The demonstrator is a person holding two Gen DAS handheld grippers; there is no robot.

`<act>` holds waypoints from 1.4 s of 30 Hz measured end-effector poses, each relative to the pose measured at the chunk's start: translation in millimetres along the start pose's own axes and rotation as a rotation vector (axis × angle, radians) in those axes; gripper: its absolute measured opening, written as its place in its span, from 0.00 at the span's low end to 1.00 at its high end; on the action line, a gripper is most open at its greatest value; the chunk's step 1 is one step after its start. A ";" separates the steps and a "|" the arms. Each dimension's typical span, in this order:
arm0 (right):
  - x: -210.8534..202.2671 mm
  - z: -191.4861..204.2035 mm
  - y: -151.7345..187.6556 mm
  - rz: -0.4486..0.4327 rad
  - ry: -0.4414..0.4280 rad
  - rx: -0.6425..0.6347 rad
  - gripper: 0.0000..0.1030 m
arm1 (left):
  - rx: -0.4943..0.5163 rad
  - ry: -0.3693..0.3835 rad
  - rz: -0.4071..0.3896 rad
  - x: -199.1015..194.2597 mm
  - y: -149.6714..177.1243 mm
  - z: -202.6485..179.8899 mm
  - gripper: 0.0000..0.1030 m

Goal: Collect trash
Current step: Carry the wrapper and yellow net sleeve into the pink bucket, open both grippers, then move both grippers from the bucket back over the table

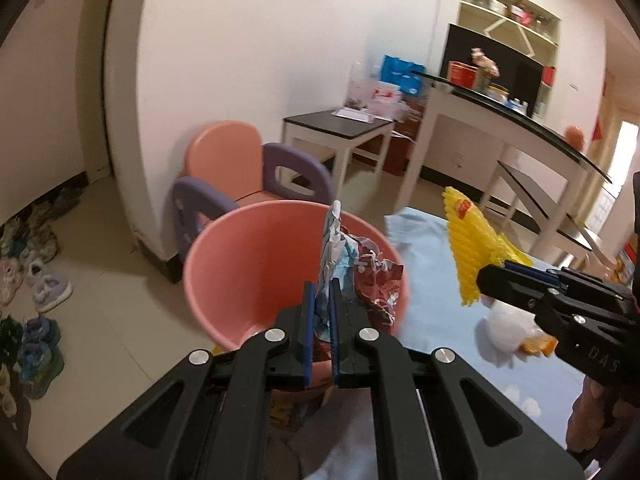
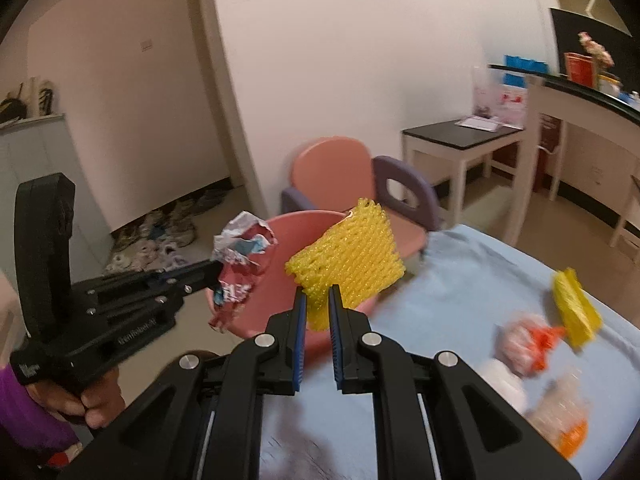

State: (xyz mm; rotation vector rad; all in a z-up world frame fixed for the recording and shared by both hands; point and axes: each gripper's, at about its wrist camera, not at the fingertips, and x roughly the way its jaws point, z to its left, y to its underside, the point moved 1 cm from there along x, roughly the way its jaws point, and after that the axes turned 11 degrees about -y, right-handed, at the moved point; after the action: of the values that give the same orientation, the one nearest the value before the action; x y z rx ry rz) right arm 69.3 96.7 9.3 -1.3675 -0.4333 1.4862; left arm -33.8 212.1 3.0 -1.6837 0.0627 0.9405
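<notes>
Two pieces are clamped in fingers over the pink bin (image 1: pixel 240 264), a crumpled wrapper (image 1: pixel 336 264) in the left gripper (image 1: pixel 320 304) and a yellow foam net (image 2: pixel 348 264) in the right gripper (image 2: pixel 317 304), neither dropped yet, while another net (image 2: pixel 576 308) and bags (image 2: pixel 528 344) wait on the blue-covered counter (image 2: pixel 460 280).

both grippers (image 1: pixel 321 294) (image 2: pixel 318 300) matte black, blue ribbed pads (image 2: pixel 299 344), silver pivot screws (image 2: pixel 265 340); purple sleeve (image 2: pixel 24 408) at left hand (image 2: pixel 92 400).

Both fisheye views are taken close along the gripper fingers, angled down toward the far wall. The pink bin (image 1: pixel 240 280) (image 2: pixel 276 276) and blue-covered table (image 1: pixel 432 280) (image 2: pixel 460 292) are shared, edges probably blurred.
</notes>
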 end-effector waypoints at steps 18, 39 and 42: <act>76.1 -21.7 -13.0 0.067 -0.059 0.091 0.11 | -0.041 -0.114 0.021 34.2 -4.4 27.4 0.06; 53.0 -12.3 -8.9 0.028 -0.010 0.087 0.51 | -0.077 -0.128 -0.007 17.3 -14.0 41.0 0.31; 37.7 -6.6 -8.9 0.007 0.010 0.077 0.56 | -0.088 -0.125 -0.013 10.3 -14.0 38.9 0.31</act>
State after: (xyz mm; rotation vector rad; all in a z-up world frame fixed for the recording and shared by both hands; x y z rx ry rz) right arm 85.5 129.6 -5.0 -1.3165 -0.3614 1.4867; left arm -41.0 253.9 6.8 -1.6998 -0.0745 1.0499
